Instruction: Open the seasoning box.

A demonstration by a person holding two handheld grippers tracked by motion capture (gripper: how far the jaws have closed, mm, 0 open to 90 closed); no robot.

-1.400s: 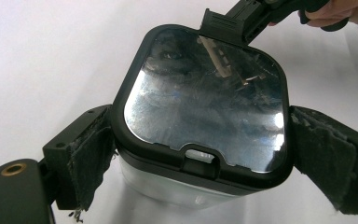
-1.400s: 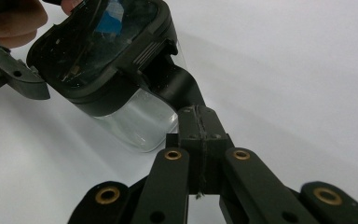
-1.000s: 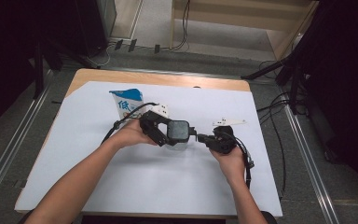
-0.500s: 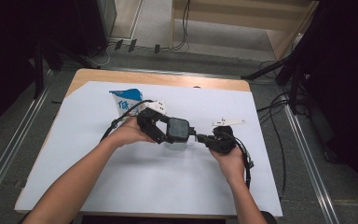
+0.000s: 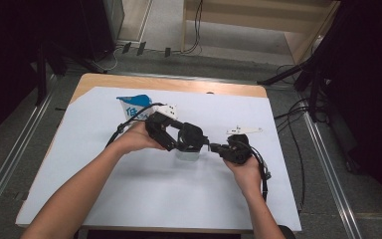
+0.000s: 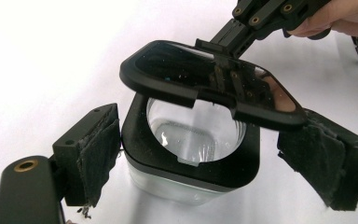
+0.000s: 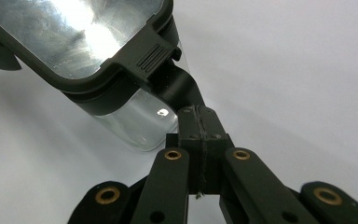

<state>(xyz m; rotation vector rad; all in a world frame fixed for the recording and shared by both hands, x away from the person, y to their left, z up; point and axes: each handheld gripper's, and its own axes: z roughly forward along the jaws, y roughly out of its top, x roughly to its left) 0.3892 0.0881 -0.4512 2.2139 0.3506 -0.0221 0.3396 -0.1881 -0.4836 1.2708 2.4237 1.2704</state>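
Observation:
A clear square container (image 6: 191, 172) with a black rim stands on the white sheet at the table's middle (image 5: 188, 155). Its black lid (image 6: 205, 79) hangs tilted above the mouth, raised on one side. My right gripper (image 7: 200, 126) is shut on the lid's black tab, coming in from the right (image 5: 213, 147). My left gripper (image 6: 205, 154) straddles the container, a padded jaw on each side. The left pad (image 6: 98, 154) lies close against the rim. The right pad (image 6: 312, 149) stands a little off, so this gripper is open. The container looks empty.
A blue and white bag (image 5: 132, 105) lies behind the left hand. A small white part (image 5: 243, 130) rests behind the right hand. The white sheet (image 5: 129, 199) covers most of the wooden table (image 5: 129, 82). Cables trail from both grippers.
The left hand and its gripper have edged slightly to the right, closer to the right gripper. The right hand has kept still.

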